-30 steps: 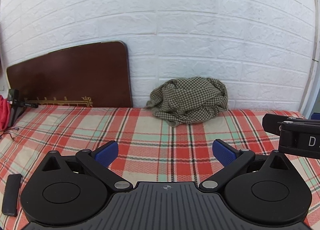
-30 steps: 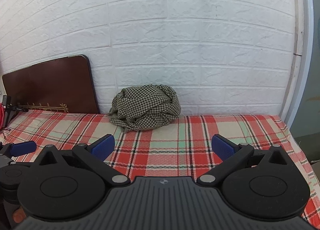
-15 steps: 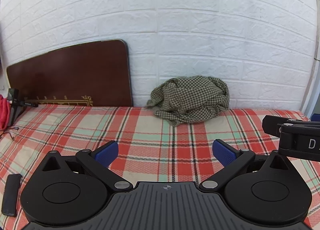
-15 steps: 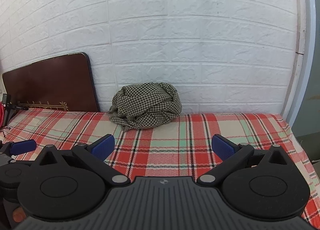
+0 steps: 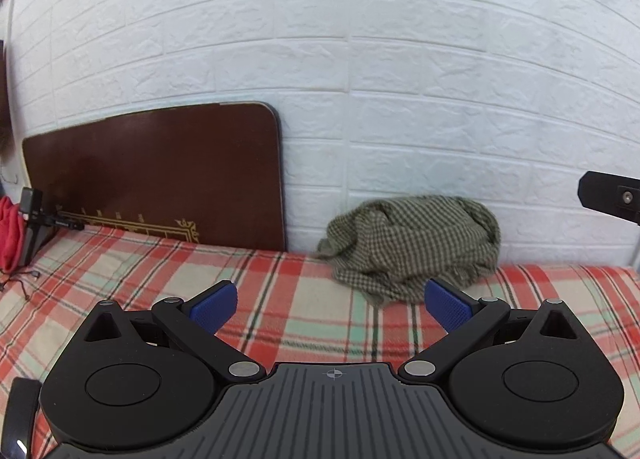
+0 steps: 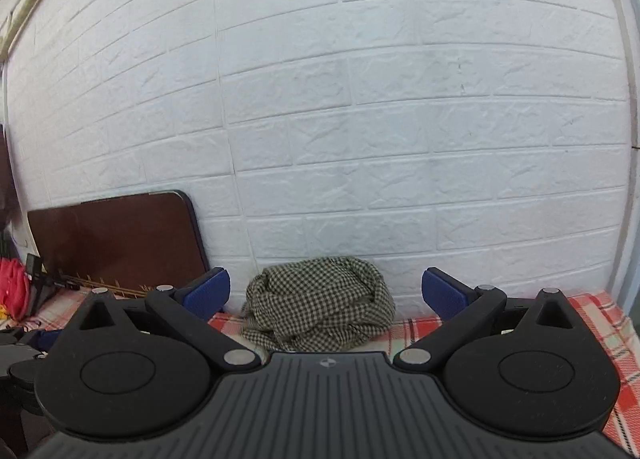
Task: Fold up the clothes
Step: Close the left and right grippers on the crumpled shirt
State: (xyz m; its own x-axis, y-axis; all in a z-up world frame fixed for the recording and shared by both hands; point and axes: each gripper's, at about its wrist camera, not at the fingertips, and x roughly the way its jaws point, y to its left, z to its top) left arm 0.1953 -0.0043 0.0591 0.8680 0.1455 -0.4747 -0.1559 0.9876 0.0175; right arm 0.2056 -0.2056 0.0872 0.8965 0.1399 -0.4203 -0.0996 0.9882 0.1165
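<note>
Checked garment [image 6: 320, 305]: crumpled heap on plaid sheet [image 5: 120, 279], against white brick wall [image 6: 360, 119]. Left gripper [image 5: 332, 305], right gripper [image 6: 325, 293]: spread wide, empty.

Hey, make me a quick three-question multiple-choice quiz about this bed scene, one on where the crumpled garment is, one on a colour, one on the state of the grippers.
1. Where does the checked garment lie?
A. Bunched against the white brick wall, right of the brown board
B. Spread flat at the near edge of the bed
C. On top of the board

2. What colour are the gripper finger pads?
A. Red
B. Blue
C. Green

3. How do the left gripper and right gripper stand?
A. Both shut on the garment
B. Left shut, right open
C. Both open, holding nothing

Answers:
1 A, the heap rests on the plaid sheet at the wall's foot.
2 B, both views show blue pads.
3 C, each pair of fingers is spread wide, short of the cloth.
</note>
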